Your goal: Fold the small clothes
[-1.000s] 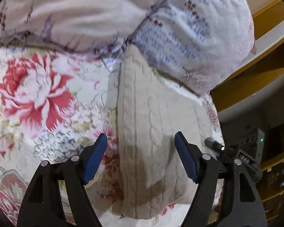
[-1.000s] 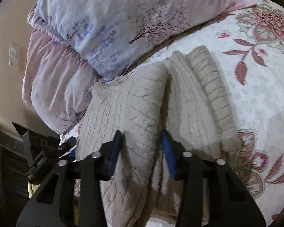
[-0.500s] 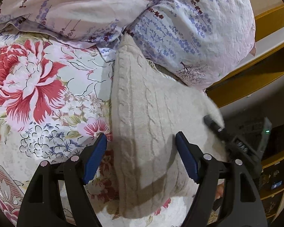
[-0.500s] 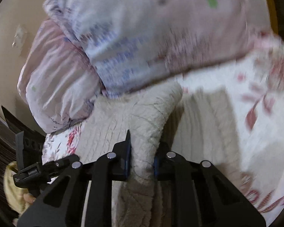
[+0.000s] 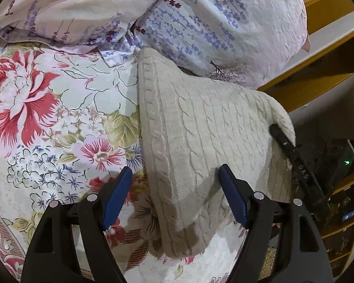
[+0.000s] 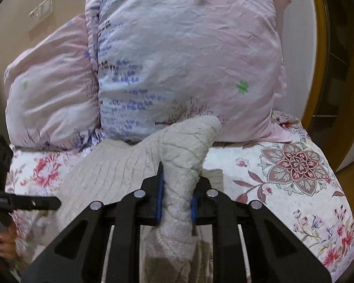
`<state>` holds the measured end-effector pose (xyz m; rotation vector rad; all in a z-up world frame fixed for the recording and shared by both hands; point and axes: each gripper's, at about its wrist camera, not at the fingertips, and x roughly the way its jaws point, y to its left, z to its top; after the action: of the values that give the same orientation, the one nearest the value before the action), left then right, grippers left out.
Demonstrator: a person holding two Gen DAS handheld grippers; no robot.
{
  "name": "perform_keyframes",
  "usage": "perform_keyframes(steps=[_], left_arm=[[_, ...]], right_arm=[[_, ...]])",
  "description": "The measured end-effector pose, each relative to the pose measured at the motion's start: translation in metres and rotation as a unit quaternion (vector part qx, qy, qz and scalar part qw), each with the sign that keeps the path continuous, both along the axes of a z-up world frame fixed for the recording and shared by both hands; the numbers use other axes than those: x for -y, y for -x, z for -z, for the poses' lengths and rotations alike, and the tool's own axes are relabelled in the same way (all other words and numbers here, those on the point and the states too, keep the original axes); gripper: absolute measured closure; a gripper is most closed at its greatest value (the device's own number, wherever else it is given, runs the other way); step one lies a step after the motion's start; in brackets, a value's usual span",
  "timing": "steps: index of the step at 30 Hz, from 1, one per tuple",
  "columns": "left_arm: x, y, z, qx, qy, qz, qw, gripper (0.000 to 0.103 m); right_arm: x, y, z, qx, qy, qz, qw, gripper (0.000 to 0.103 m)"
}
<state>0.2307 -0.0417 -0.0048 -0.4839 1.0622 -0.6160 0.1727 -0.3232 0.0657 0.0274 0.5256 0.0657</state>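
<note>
**One knit garment, two tongs: one clamped on it, one spread above it**

One cream cable-knit garment fills the left wrist view, lying on the floral bedsheet with its far end tucked against the pillows at 12 o'clock. The left tongs stand released, blue pads wide apart, hanging over the near part of the knit without pressing it; the left pad is over the sheet, the right pad over the fabric. That spread stance suits a hand waiting to pin or take a fresh edge once the fold comes across. At 3 o'clock the garment's right edge rises into a peak, because the right tongs, a dark bar there, grip it. Two pillows show: a pink one at 11 o'clock and a lavender-printed one at 1 o'clock.

In the right wrist view the right tongs are clenched on a bunched ridge of the same garment, both pads squeezing it, the cloth standing up toward 12 o'clock. Lifting that edge is probably meant to carry it over the rest, which lies flat toward 9 o'clock. The left tongs reach in from 9 o'clock, with a hand below them. Again two pillows, one sheet, one garment; no second piece of clothing is visible.
</note>
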Motion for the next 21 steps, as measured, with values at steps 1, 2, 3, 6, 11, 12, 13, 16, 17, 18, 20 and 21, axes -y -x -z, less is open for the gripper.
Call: perform_keyframes(steps=[1,2,3,6,11,12,13,16,17,18,20,21], left_arm=[[0.001,0.0,0.0,0.0,0.0,0.002,1.0,0.027],[0.002,0.0,0.001,-0.001,-0.001,0.003,1.0,0.027],[0.004,0.001,0.001,0.0,-0.002,0.005,1.0,0.027],[0.008,0.003,0.0,0.002,-0.004,0.012,0.9999,0.027],[0.009,0.007,-0.004,0.005,0.002,0.019,0.9998,0.027],[0.007,0.008,-0.004,0.003,0.008,0.019,0.9998,0.027],[0.005,0.01,-0.004,-0.001,0.013,0.019,0.9997,0.027],[0.001,0.015,-0.004,-0.004,0.021,0.016,0.9996,0.027],[0.0,0.017,-0.005,-0.003,0.021,0.017,0.9996,0.028],[0.002,0.018,-0.005,0.0,0.02,0.017,0.9997,0.028],[0.001,0.023,-0.006,0.002,0.018,0.016,0.9997,0.028],[0.001,0.024,-0.007,0.002,0.017,0.016,0.9997,0.028]], right_arm=[[0.001,-0.005,0.004,-0.012,-0.003,0.005,1.0,0.086],[0.008,-0.011,0.01,-0.033,-0.016,0.013,0.999,0.086],[0.014,-0.017,0.017,-0.055,-0.031,0.021,0.998,0.085],[0.039,-0.037,0.044,-0.132,-0.103,0.045,0.985,0.07],[0.068,-0.016,0.042,-0.125,-0.169,0.071,0.975,0.049],[0.071,-0.01,0.041,-0.122,-0.179,0.068,0.974,0.048],[0.075,-0.003,0.039,-0.119,-0.189,0.064,0.973,0.048],[0.082,0.02,0.037,-0.111,-0.214,0.054,0.969,0.048],[0.084,0.028,0.038,-0.109,-0.22,0.048,0.968,0.048],[0.084,0.035,0.038,-0.108,-0.224,0.043,0.968,0.048],[0.083,0.049,0.039,-0.107,-0.228,0.035,0.967,0.048],[0.082,0.054,0.04,-0.106,-0.229,0.032,0.967,0.049]])
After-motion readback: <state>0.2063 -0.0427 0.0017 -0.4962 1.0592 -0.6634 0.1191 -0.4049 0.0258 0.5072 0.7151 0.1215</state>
